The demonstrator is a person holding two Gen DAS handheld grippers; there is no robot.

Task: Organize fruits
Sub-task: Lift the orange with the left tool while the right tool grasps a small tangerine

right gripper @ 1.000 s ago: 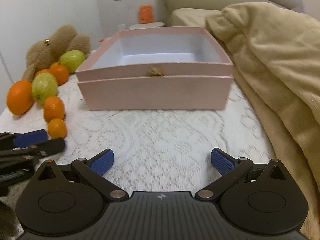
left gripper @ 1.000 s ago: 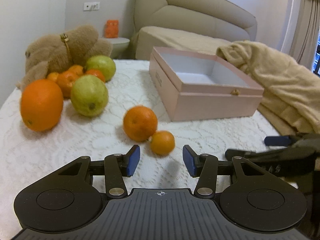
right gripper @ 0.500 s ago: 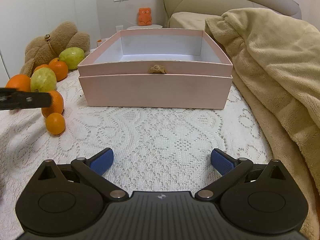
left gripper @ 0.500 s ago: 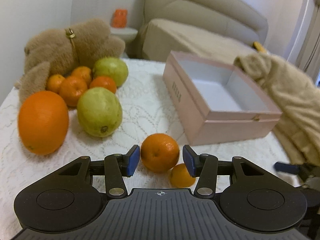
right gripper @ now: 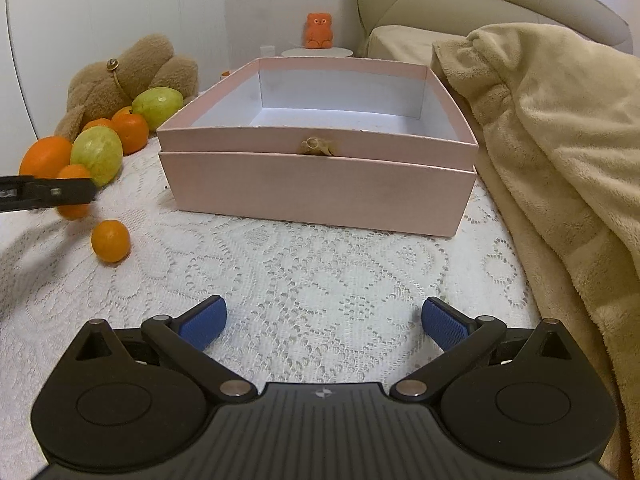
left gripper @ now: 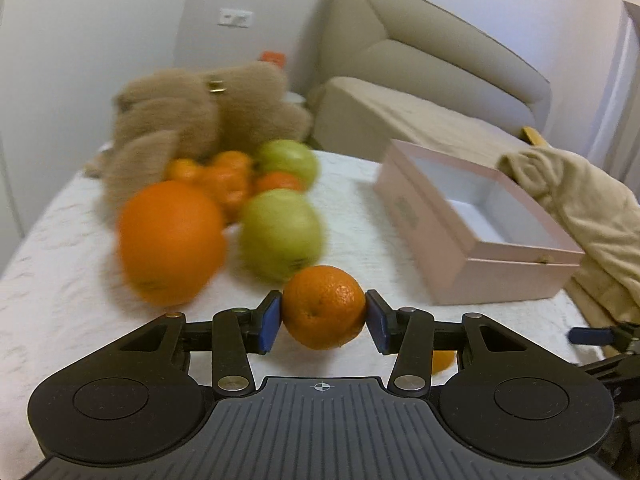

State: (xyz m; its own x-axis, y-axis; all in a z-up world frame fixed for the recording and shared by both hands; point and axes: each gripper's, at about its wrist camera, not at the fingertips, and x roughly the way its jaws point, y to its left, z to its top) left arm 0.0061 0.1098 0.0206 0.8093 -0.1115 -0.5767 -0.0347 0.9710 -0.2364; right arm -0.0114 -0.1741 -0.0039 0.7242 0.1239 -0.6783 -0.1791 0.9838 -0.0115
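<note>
In the left wrist view a medium orange (left gripper: 323,304) sits between the blue pads of my left gripper (left gripper: 323,322). The jaws are closing and both pads touch its sides. A small mandarin (left gripper: 442,361) peeks out under the right finger; the right wrist view shows it lying loose (right gripper: 110,241) on the lace cloth. A large orange (left gripper: 170,240), two green guavas (left gripper: 282,232) and more mandarins lie behind. The open pink box (right gripper: 316,188) stands empty. My right gripper (right gripper: 322,322) hovers open over the cloth in front of the box, holding nothing.
A brown teddy bear (left gripper: 192,120) lies behind the fruit pile at the table's far left. A beige blanket (right gripper: 560,160) covers the right side next to the box. A beige sofa stands beyond the table.
My left gripper has moved forward, from short of the two small fruits to around the medium orange, and its pads now touch it. The right gripper has stayed in place.
</note>
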